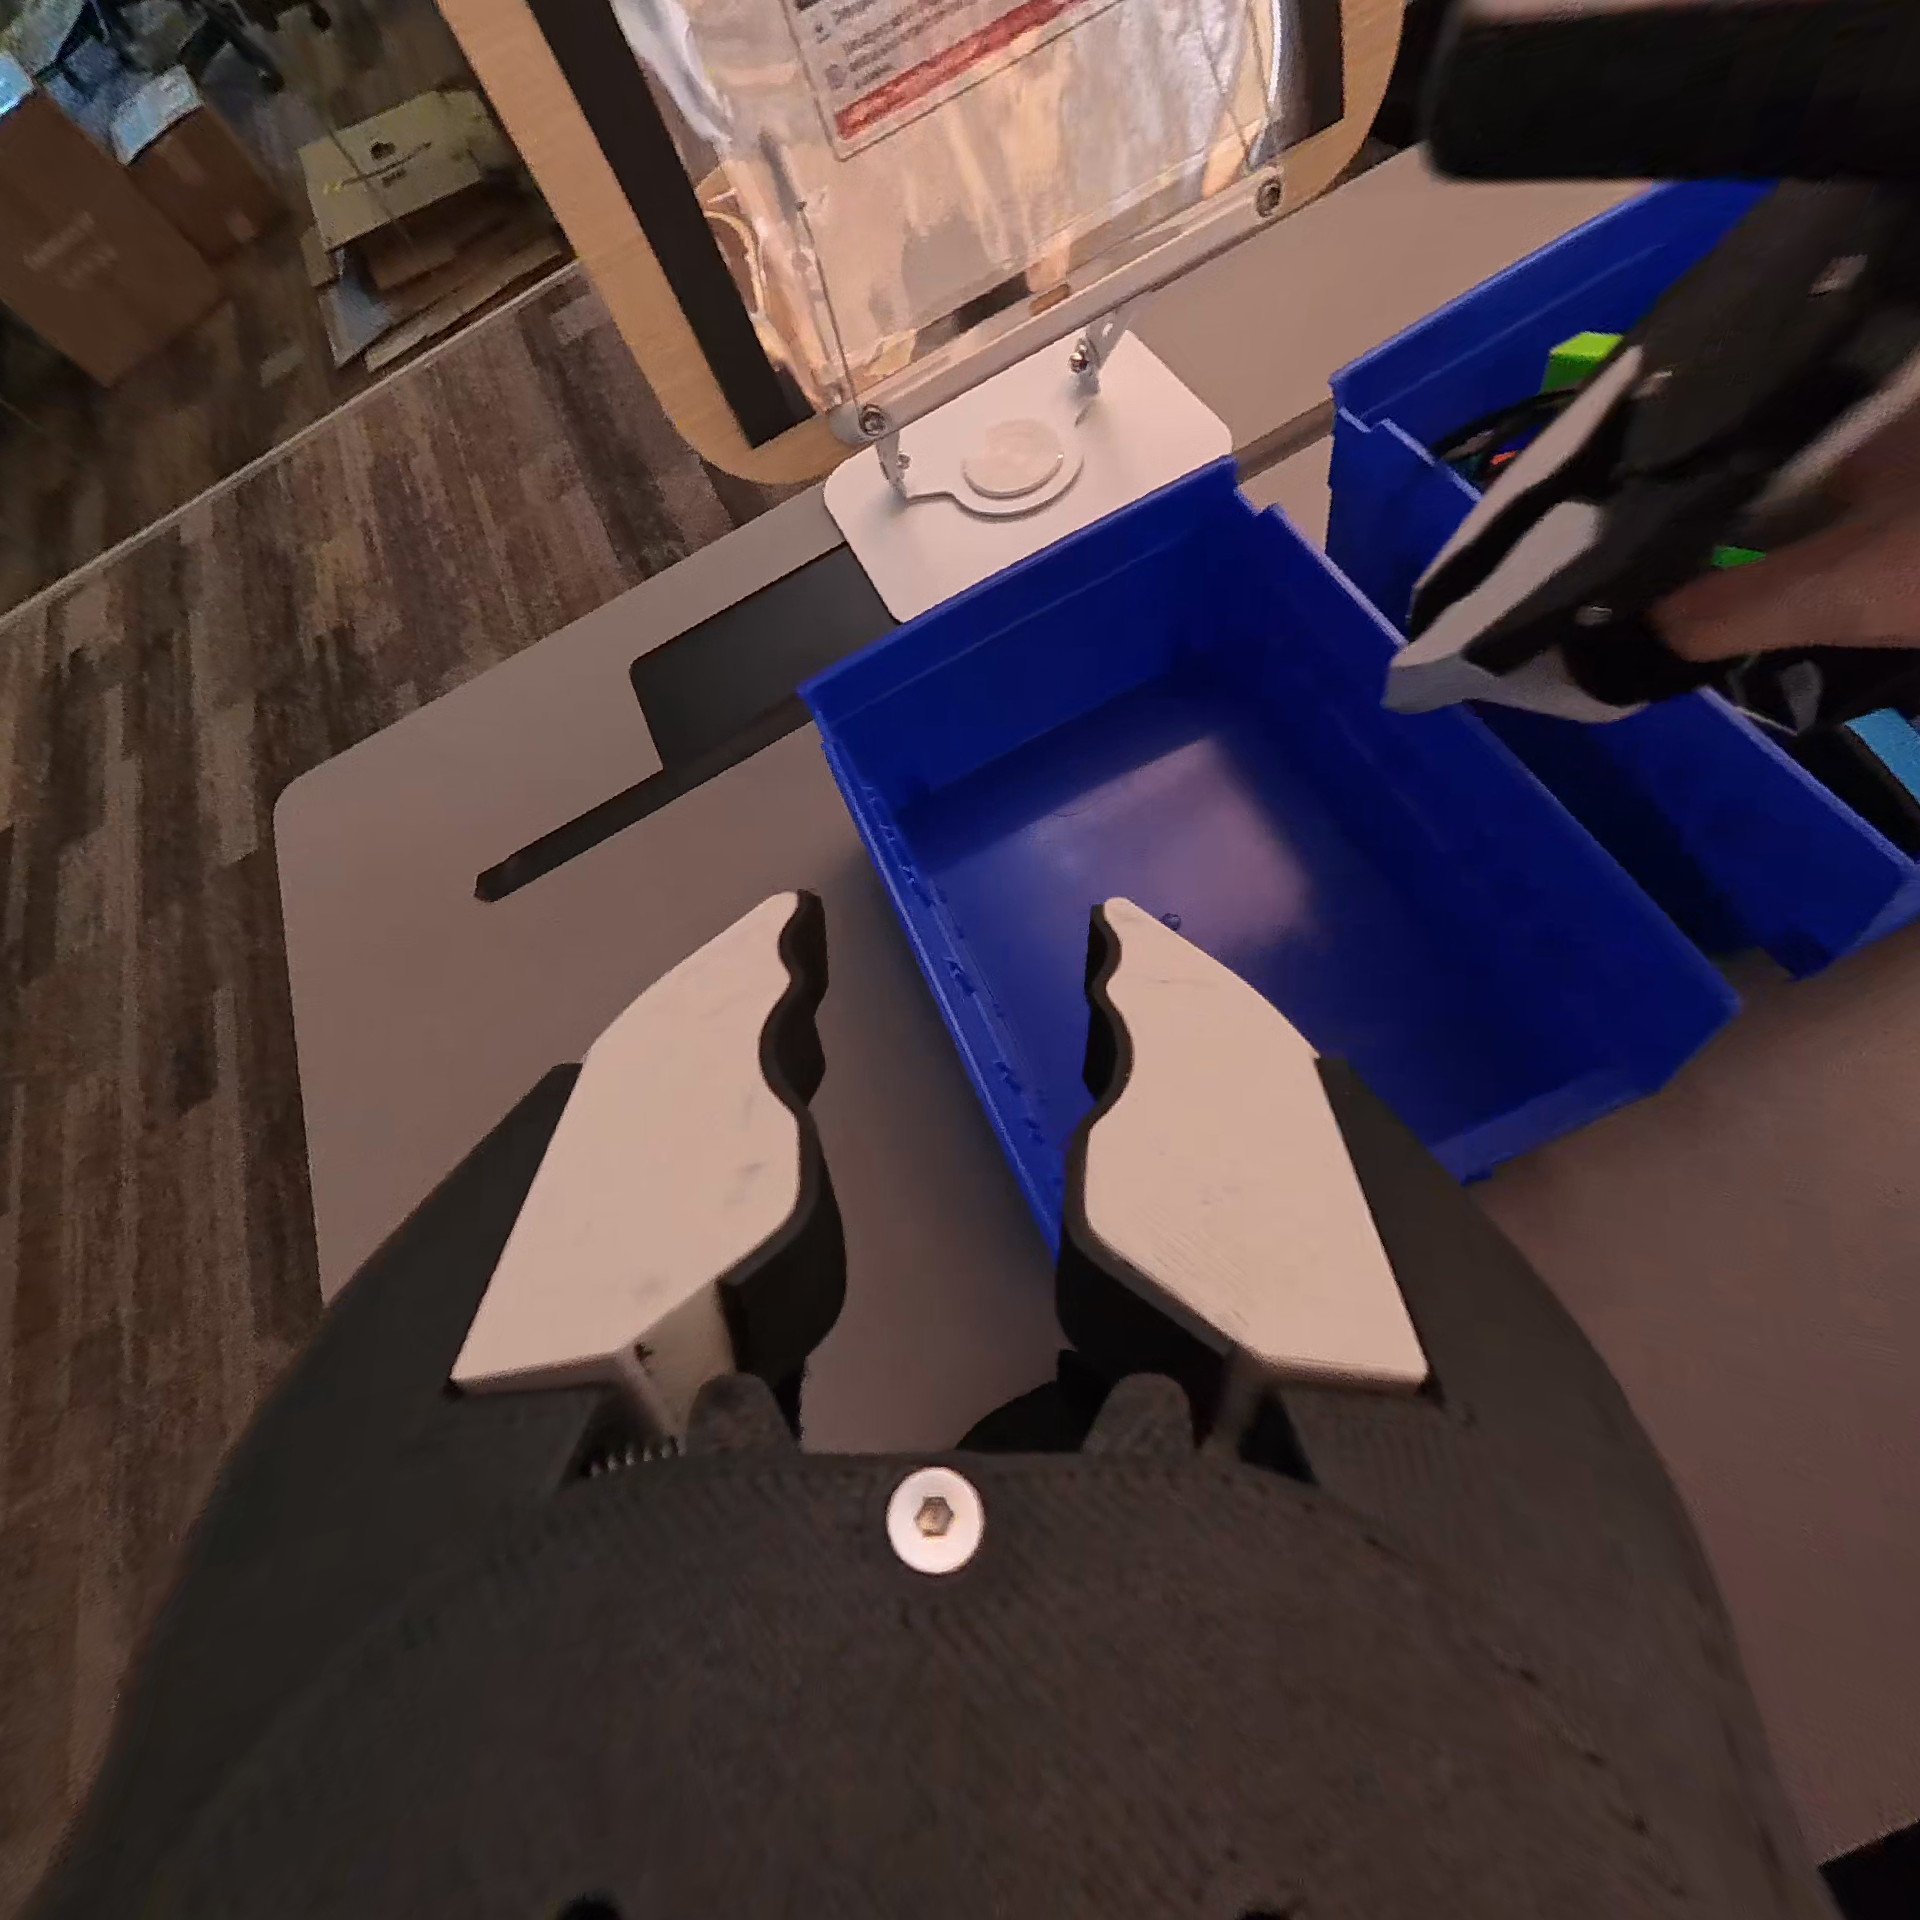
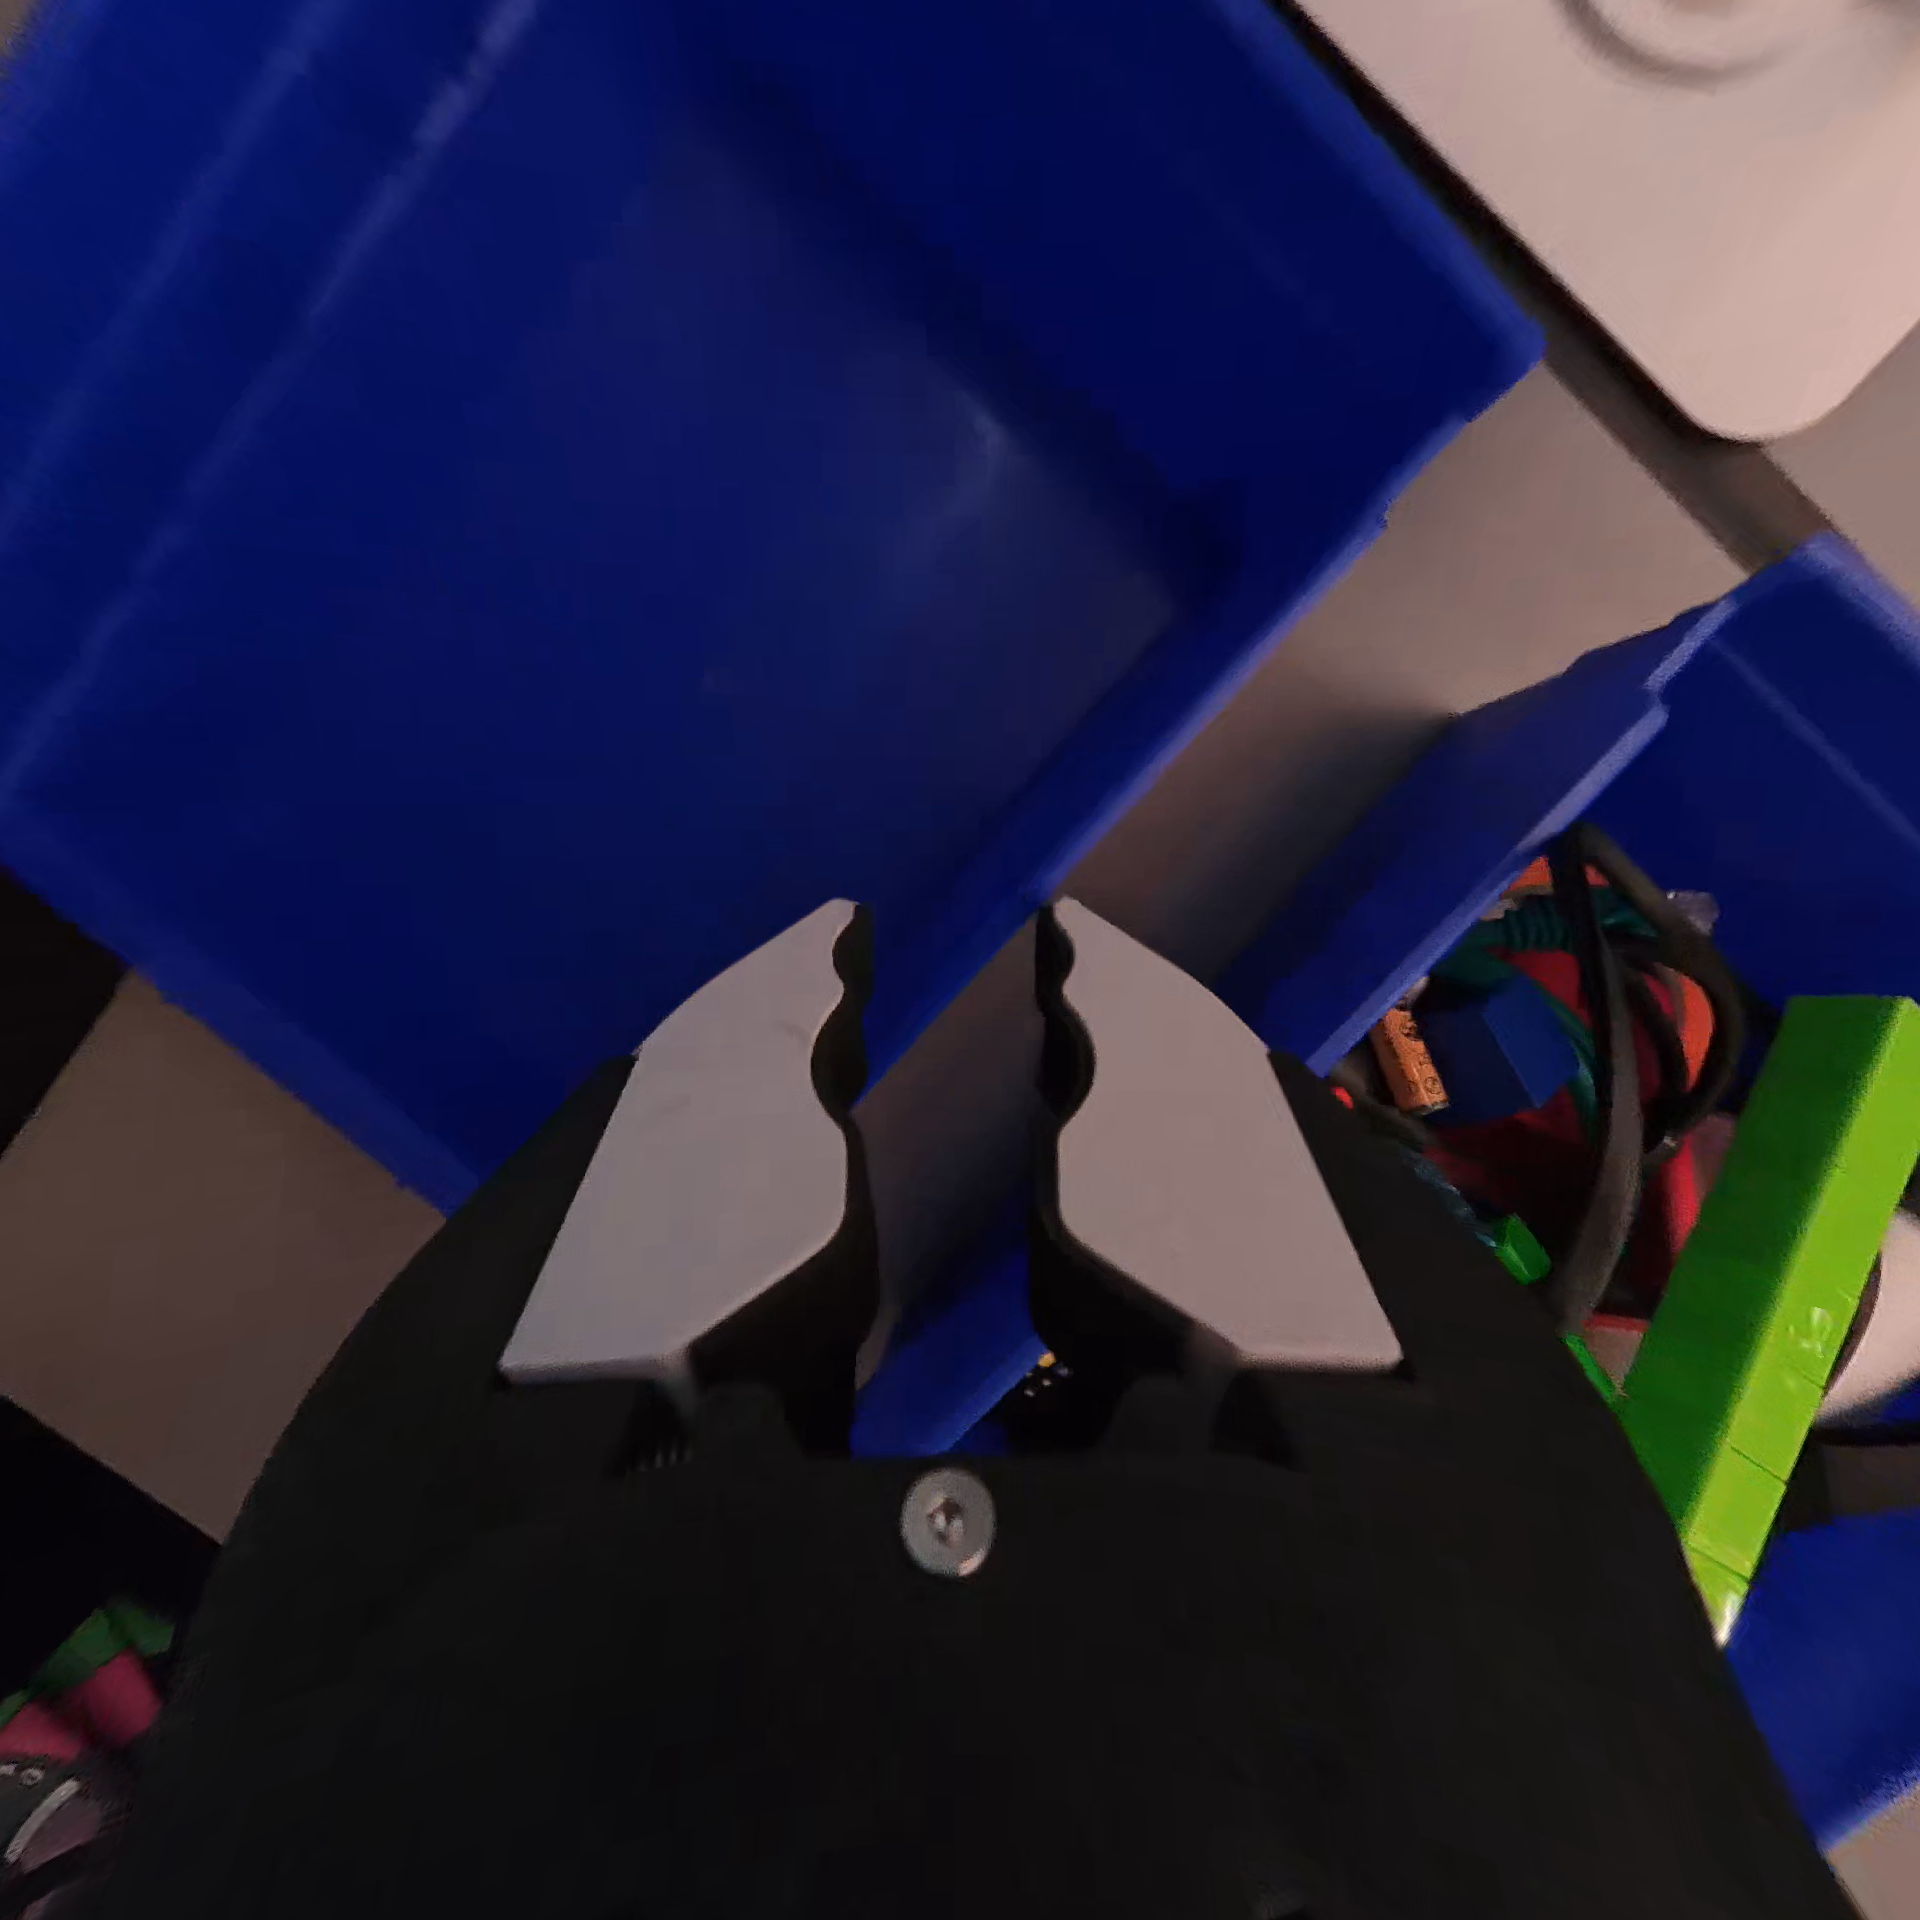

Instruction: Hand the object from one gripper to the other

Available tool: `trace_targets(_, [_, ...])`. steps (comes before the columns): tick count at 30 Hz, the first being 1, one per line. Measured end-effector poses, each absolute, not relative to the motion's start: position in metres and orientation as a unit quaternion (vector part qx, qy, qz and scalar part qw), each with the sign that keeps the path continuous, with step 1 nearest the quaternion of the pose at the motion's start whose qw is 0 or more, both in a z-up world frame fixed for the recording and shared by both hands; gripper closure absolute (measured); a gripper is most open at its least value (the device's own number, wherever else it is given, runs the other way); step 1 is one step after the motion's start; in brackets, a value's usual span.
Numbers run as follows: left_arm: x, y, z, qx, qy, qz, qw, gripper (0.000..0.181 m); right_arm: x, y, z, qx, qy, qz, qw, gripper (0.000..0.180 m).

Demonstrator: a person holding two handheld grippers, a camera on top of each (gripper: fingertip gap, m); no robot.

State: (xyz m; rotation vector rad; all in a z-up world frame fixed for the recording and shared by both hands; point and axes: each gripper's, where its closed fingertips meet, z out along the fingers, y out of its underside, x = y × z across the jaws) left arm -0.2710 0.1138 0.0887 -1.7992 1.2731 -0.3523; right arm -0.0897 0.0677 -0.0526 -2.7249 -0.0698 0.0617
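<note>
My left gripper (image 1: 956, 914) is open and empty. It hovers low over the grey table, its right finger above the near-left wall of an empty blue bin (image 1: 1039, 644). My right gripper (image 2: 948, 920) is open and empty, with a narrower gap. It hangs above the strip between the empty bin (image 2: 312, 312) and a second blue bin (image 2: 1558, 769). It also shows at the upper right of the left wrist view (image 1: 1413, 655). The second bin holds a green block (image 2: 1787, 1247), tangled cables (image 2: 1600, 1039) and small coloured parts.
A clear sign holder on a white base (image 1: 1039, 457) stands behind the bins. The table's rounded left edge (image 1: 301, 935) drops to carpet, with cardboard boxes (image 1: 94, 270) beyond. A hand (image 1: 1787, 613) holds the right gripper. A black slot (image 1: 644, 821) runs across the table. There is about 25 cm between the tips of the two grippers.
</note>
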Motion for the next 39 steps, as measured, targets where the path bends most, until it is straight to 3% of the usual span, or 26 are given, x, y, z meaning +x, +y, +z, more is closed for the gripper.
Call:
trace_targets(5, [-0.271,0.105,0.1,-0.701,0.524,-0.159,0.457,0.134,-0.101,0.066,-0.093,-0.99,0.038,0.082,0.11,0.139])
trace_targets(9, [-0.266,0.101,0.103,-0.687,0.535,-0.181,0.457,0.136,-0.108,0.086,-0.102,-0.98,0.092,0.112,0.133,0.154])
trace_targets(18, [-0.271,0.107,0.113,-0.68,0.521,-0.201,0.474,0.137,-0.112,0.092,-0.119,-0.988,0.106,0.106,0.037,0.169])
trace_targets(21, [-0.283,0.113,0.151,-0.659,0.458,-0.225,0.553,0.147,-0.117,0.092,-0.087,-0.991,0.079,0.104,0.012,0.17])
trace_targets(25, [-0.326,0.09,0.23,-0.555,0.327,-0.305,0.701,0.153,-0.11,0.089,0.001,-0.993,0.048,0.101,0.036,0.171])
trace_targets(30, [-0.328,0.052,0.249,-0.486,0.341,-0.392,0.702,0.145,-0.026,0.024,0.131,-0.99,0.088,0.044,0.1,0.172])
trace_targets(33, [-0.274,0.064,0.213,-0.534,0.383,-0.429,0.62,0.132,0.057,-0.047,0.177,-0.974,0.171,-0.006,0.151,0.172])
trace_targets(39, [-0.114,0.028,0.043,-0.661,0.489,-0.514,0.243,0.1,0.196,-0.219,0.154,-0.908,0.378,-0.045,0.177,0.172])
